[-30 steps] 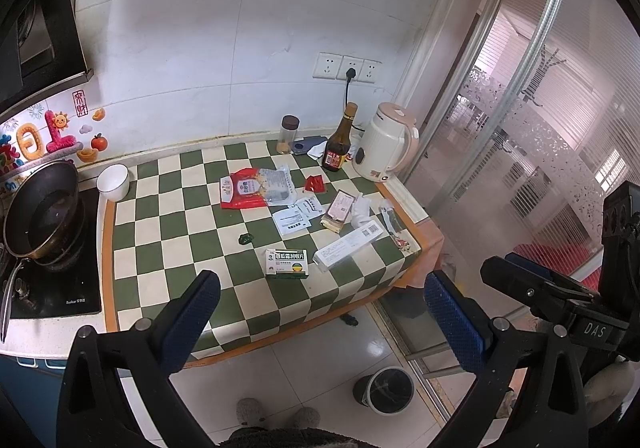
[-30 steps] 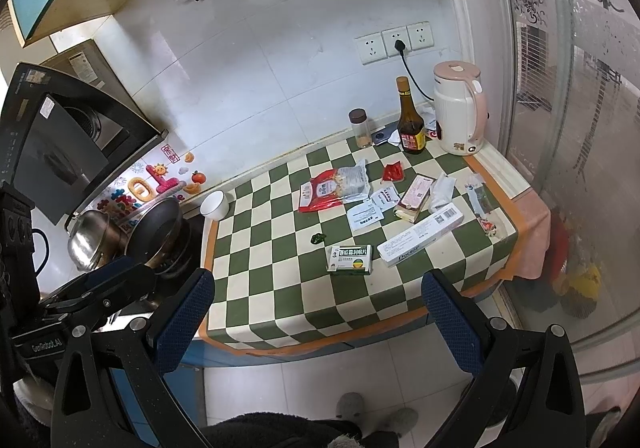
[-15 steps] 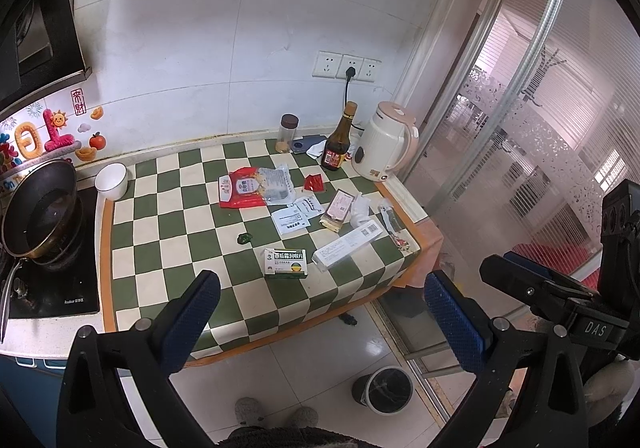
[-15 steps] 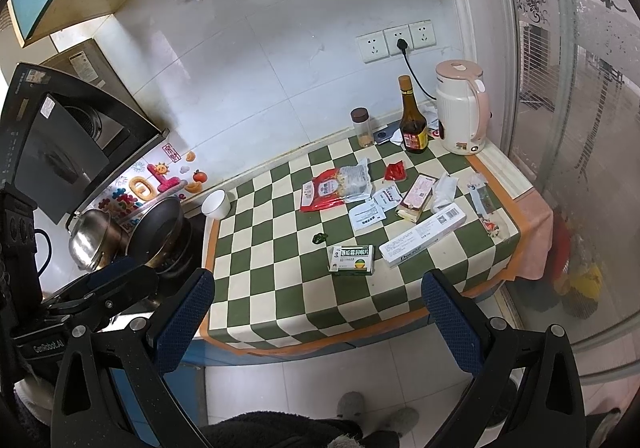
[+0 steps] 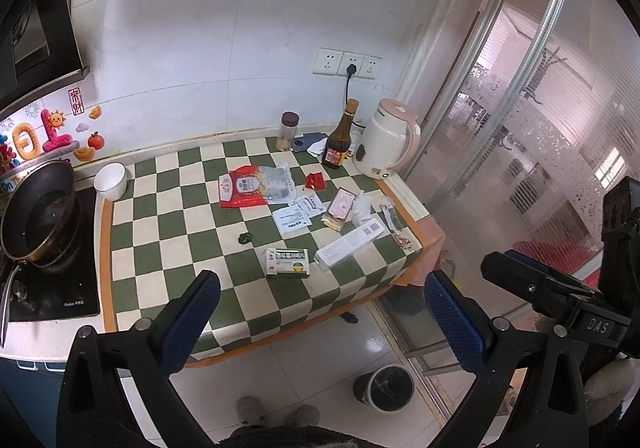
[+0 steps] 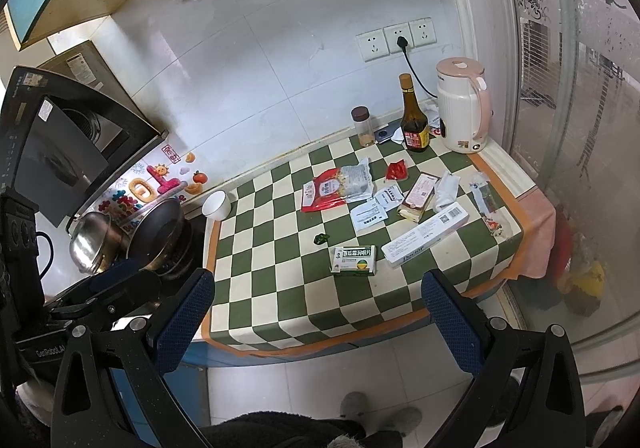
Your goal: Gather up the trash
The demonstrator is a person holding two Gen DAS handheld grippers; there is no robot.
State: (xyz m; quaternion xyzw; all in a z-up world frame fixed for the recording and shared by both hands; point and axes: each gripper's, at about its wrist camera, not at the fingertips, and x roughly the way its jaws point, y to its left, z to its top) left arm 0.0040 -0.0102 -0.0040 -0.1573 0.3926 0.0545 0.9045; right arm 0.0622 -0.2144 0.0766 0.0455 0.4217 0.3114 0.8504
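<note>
Both grippers hang wide open and empty above the floor, short of the checked counter [image 5: 168, 232]: left gripper [image 5: 320, 318]; right gripper [image 6: 318, 322]; trash litters the counter's right half: green medicine box [image 6: 354, 260], long white box [image 6: 424, 236], red snack bag [image 6: 338, 187]; bin [image 5: 386, 388] on the floor below

Very little is different. Both cameras have slid a tiny bit. In the left view the green medicine box [image 5: 288, 262] sits a little more to the left and a little higher than one second ago. In the right view the pink kettle [image 6: 462, 109] has crept a little to the right. No trash has moved on the table [image 5: 168, 248].
</note>
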